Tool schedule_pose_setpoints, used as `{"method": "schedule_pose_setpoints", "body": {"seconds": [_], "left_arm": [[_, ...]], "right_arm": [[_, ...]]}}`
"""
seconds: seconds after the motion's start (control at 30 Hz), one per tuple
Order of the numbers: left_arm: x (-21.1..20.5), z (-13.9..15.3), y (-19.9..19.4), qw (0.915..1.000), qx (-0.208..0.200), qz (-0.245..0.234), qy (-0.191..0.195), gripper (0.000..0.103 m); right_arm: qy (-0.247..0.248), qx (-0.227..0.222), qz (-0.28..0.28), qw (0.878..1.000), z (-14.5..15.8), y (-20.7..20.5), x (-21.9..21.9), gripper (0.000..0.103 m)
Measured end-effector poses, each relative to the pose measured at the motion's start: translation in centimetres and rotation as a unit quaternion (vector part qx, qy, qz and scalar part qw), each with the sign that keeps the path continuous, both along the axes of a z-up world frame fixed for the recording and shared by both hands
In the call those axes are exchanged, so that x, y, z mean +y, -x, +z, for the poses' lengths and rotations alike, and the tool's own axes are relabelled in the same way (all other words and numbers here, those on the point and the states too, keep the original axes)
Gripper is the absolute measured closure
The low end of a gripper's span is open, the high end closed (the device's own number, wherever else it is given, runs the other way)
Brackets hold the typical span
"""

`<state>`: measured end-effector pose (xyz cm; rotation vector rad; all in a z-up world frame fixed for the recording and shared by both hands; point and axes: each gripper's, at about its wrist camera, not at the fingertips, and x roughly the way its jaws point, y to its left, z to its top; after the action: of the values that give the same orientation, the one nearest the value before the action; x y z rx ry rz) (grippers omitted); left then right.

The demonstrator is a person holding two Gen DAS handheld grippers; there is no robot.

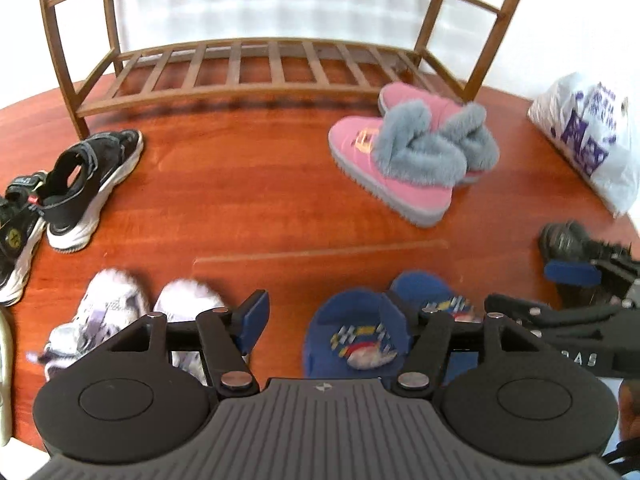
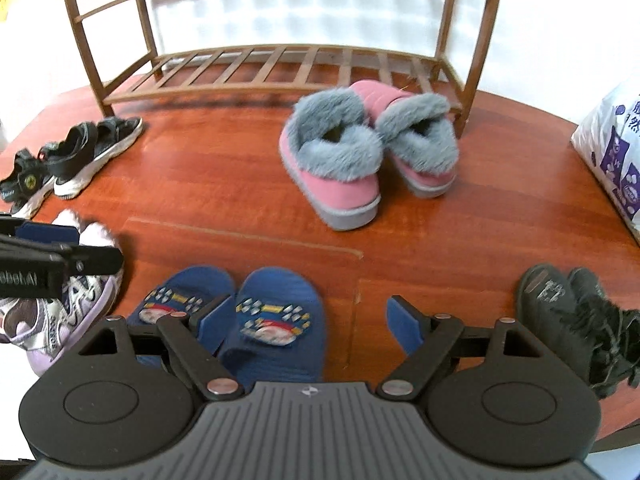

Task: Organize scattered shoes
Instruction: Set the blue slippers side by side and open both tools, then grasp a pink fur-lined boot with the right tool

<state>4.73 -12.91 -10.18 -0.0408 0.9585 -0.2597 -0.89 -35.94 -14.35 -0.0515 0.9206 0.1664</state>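
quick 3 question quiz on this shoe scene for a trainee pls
1. True or false: a pair already sits on the wooden shoe rack.
2. Which pair lies nearest the rack? A. pink fur-lined slippers B. blue slippers C. black boots
3. What state are the left gripper and right gripper in?

Key
1. False, its bottom shelf is bare.
2. A
3. Both open, pressing on nothing.
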Motion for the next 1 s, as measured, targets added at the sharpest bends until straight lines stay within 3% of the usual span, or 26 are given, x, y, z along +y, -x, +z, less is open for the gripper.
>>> {"method": "schedule_pose_setpoints", "body": {"seconds": [0.27, 0.5, 0.63, 0.73, 1.0], "left_arm": [[-2.2, 0.9, -1.7, 1.0000, -0.008, 0.004, -0.001, 0.037], [-3.1, 0.8, -1.4, 0.9999, 0.006, 0.006, -0.006, 0.036], [-3.4, 0.7, -1.1, 0.9999, 0.010, 0.004, -0.011, 0.036], [-3.6, 0.5, -0.9, 0.9997, 0.011, 0.005, -0.019, 0.036], [-2.7, -0.4, -0.5, 0.9988, 0.032, 0.027, -0.025, 0.035]], "right_arm": [[0.016, -0.025, 0.008, 1.000, 1.4, -4.0, -3.8, 0.016], [0.021, -0.038, 0.021, 0.999, 2.1, -9.9, -6.1, 0.018], [0.025, -0.036, 0.042, 0.998, 1.4, -13.8, -6.5, 0.023], [0.035, -0.031, 0.057, 0.997, 0.4, -16.4, -6.2, 0.033], [0.043, -0.016, 0.064, 0.997, -3.0, -21.4, -5.4, 0.036]]}}
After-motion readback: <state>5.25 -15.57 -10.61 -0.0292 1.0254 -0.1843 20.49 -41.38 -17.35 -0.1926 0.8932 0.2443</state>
